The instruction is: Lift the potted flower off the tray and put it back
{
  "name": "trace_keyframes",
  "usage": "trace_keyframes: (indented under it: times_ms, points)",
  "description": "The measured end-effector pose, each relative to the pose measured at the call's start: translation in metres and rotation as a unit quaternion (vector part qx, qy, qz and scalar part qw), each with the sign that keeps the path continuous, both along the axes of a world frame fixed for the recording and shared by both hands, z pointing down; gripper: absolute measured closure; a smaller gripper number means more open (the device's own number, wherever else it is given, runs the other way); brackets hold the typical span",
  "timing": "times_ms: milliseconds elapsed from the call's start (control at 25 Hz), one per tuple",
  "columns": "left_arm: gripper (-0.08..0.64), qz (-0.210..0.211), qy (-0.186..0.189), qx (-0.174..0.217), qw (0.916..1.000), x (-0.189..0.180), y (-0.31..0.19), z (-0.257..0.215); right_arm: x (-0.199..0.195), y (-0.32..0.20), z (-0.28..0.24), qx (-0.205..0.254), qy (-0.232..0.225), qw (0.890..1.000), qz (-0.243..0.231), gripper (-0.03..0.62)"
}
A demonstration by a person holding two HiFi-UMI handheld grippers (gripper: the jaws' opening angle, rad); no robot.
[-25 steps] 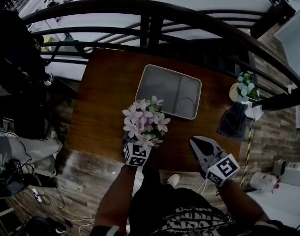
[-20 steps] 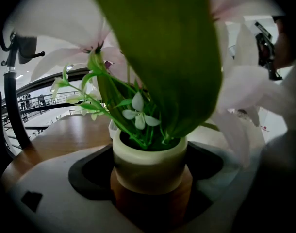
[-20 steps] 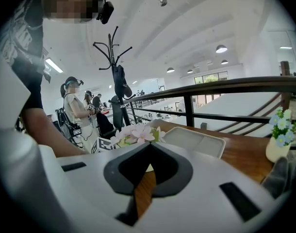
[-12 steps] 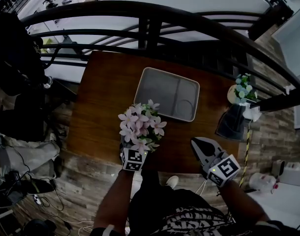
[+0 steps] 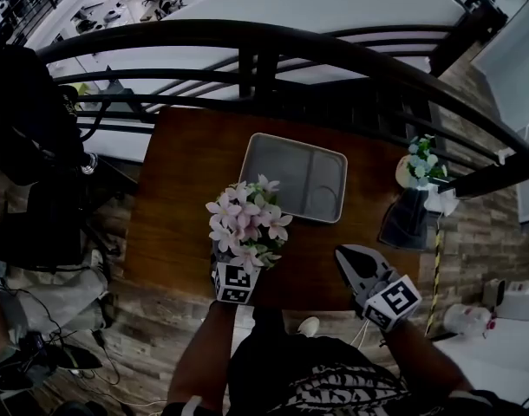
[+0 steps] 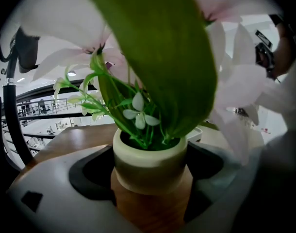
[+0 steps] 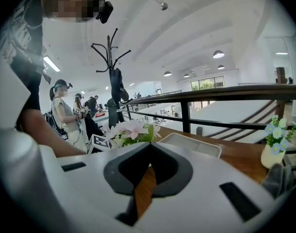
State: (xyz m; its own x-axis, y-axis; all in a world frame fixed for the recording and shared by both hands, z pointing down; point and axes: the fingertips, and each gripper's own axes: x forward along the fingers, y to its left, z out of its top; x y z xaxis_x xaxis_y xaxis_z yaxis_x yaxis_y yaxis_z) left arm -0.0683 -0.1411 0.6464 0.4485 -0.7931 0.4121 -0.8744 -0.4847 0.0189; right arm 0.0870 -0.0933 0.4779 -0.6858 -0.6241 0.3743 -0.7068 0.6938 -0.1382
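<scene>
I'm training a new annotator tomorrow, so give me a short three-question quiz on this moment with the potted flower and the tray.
1. True or false: the potted flower stands in the tray.
2. What is between the jaws of the left gripper? A: the potted flower. B: the tray's rim. C: nothing.
3. Fill in: the jaws of the right gripper are ____ and hold nothing.

Key:
1. False: it is off the tray, gripped by the left gripper.
2. A.
3. Shut.
</scene>
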Motion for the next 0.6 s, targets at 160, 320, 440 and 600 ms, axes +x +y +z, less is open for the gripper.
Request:
trace_keyframes:
  times_ms: [160, 320, 440, 600]
  points:
    - [0.11, 0.014, -0.004, 0.007, 0.9999, -0.003, -0.01, -0.004, -0.009, 0.002, -0.002, 0.009, -0.006, 1.0, 0.013, 0.603]
    - [0.11, 0.035, -0.008, 0.01, 0.9993, 0.007, -0.054, -0.021, -0.008, -0.028, -0.012, 0.004, -0.013, 0.999, 0.032, 0.603]
    - [0.11, 0.047, -0.006, 0.009, 0.9988, 0.029, -0.083, -0.028, 0.005, -0.046, -0.015, -0.002, -0.019, 0.999, 0.041, 0.603]
    - [0.11, 0.051, -0.001, 0.006, 0.9987, 0.042, -0.111, -0.031, 0.009, -0.065, -0.018, -0.003, -0.021, 0.999, 0.048, 0.603]
